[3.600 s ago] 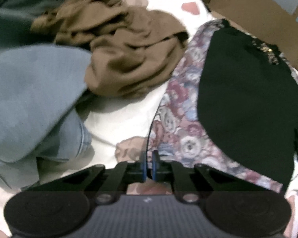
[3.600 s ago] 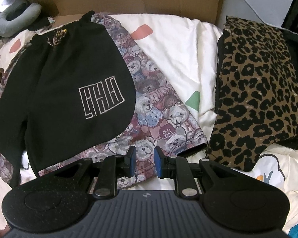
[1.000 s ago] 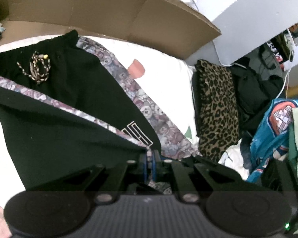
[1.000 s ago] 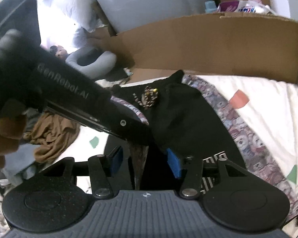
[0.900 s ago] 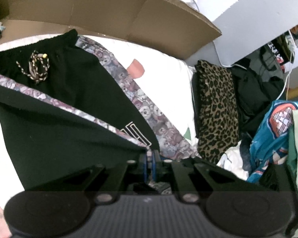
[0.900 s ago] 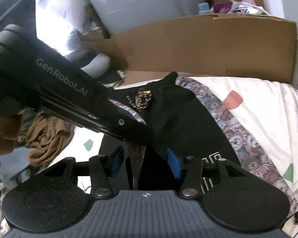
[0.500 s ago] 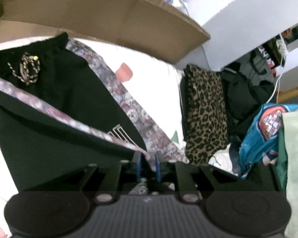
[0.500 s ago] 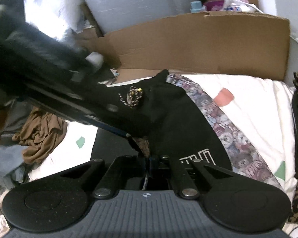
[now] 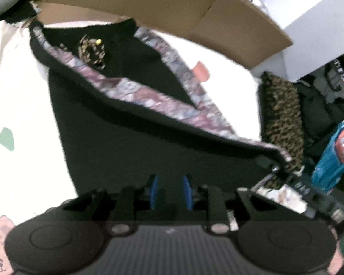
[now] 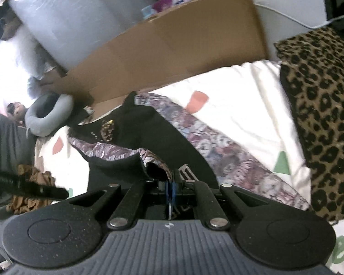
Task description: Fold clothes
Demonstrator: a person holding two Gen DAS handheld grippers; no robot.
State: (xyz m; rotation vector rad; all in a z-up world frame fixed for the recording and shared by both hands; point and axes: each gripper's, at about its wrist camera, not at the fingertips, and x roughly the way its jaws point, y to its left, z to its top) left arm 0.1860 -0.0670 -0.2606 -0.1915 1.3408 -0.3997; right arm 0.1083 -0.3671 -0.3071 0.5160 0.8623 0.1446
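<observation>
Black shorts (image 10: pixel 149 133) with bear-print trim, drawcord knot at the waistband; we find them on the white bedsheet (image 10: pixel 247 87), one leg drawn across the other; soft, light, limp cloth, we judge, best taken at a hem corner or the trim edge. Right gripper (image 10: pixel 170 190) pressed together on the lifted hem corner; left gripper (image 9: pixel 170 190) spread, holding nothing, over the black cloth. Right of the shorts, a leopard-print garment (image 10: pixel 321 105); beyond them, a cardboard box (image 10: pixel 172 45).
</observation>
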